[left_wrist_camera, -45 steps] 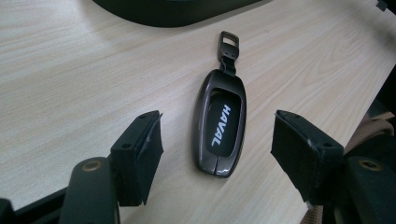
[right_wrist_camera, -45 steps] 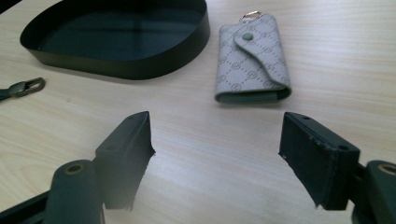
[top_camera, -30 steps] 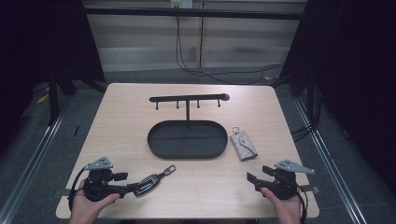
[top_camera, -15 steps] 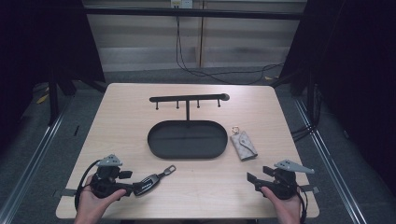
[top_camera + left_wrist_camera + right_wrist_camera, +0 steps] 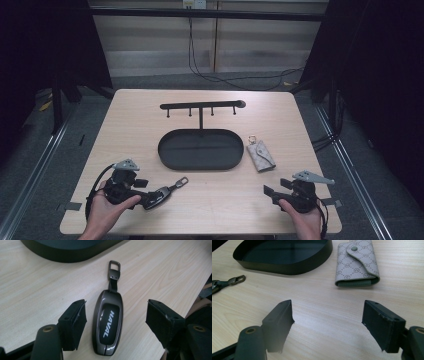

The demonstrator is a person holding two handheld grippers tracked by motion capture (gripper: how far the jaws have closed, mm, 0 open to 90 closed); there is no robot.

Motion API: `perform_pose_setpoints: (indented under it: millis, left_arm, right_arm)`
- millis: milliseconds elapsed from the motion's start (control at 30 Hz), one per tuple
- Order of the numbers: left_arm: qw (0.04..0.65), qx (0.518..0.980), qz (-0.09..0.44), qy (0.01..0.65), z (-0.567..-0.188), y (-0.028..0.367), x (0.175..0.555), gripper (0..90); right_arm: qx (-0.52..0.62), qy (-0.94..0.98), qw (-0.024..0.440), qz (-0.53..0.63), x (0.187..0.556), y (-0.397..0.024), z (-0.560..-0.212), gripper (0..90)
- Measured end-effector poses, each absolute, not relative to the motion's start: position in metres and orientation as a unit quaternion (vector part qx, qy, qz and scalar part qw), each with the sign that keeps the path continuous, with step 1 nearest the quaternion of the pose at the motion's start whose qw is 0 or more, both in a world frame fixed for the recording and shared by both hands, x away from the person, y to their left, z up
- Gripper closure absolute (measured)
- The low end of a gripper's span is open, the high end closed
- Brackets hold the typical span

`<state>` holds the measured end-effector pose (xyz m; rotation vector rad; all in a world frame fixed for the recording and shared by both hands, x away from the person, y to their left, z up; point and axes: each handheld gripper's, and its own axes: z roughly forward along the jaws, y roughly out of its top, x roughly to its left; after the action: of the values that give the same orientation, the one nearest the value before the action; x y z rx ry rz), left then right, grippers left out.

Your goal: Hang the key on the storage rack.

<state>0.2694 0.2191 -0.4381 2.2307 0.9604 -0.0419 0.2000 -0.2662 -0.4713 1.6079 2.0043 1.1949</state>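
Left gripper view: wide-open fingers flank a glossy oblong key fob, ungripped, on pale woodgrain.

High view above the near edge, facing forward and down; gripper views low, close; all share the black tray

Table: pale wood grain, smooth, slight sheen.
Key fob: glossy dark shell, metal-look loop.
Tray: matt black, smooth.
Key pouch: textured printed fabric or leather-look, matt.
Gripper pads: rough-edged black foam-like facing.
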Motion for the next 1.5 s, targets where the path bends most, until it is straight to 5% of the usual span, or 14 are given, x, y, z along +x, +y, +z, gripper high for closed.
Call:
perform_pose_setpoints:
  millis: [533, 1500]
  left_arm:
    - [0.299, 0.889, -0.008, 0.347, -0.423, 0.203, 0.288, 53.5]
    - [0.204, 0.922, -0.025, 0.330, -0.420, 0.148, 0.330, 59.0]
  right_arm:
    - [0.555, 0.702, 0.149, 0.420, 0.200, -0.264, -0.471, 23.5]
    - [0.547, 0.714, 0.141, 0.413, 0.201, -0.262, -0.472, 21.8]
